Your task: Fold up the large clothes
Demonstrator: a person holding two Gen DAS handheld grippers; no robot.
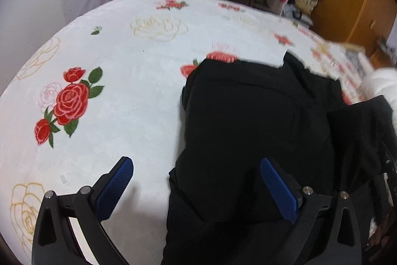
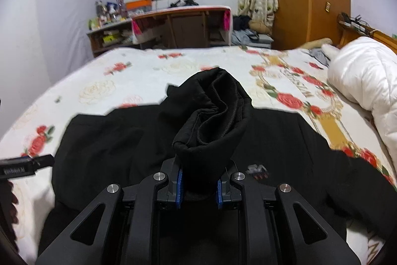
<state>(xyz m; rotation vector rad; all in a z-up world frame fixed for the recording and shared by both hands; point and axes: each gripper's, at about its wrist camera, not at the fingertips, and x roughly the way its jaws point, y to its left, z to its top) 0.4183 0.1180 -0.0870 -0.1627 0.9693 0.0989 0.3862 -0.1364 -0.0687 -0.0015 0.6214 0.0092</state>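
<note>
Black fabric, a large dark garment (image 2: 124, 140), is laid across the rose-printed white bedspread (image 1: 124, 91), filling the lower centre and right of both frames. A bunched ribbed cuff or hem (image 2: 213, 113), possibly a sleeve end, is clamped between the blue pads of the right gripper (image 2: 198, 188) and is raised at frame centre. The left gripper (image 1: 196, 188) is spread wide, one finger over bedspread, the other over the garment's edge. A white puffy quilt (image 2: 364, 76) is seen at right; a wooden desk (image 2: 183, 24) at upper centre.
</note>
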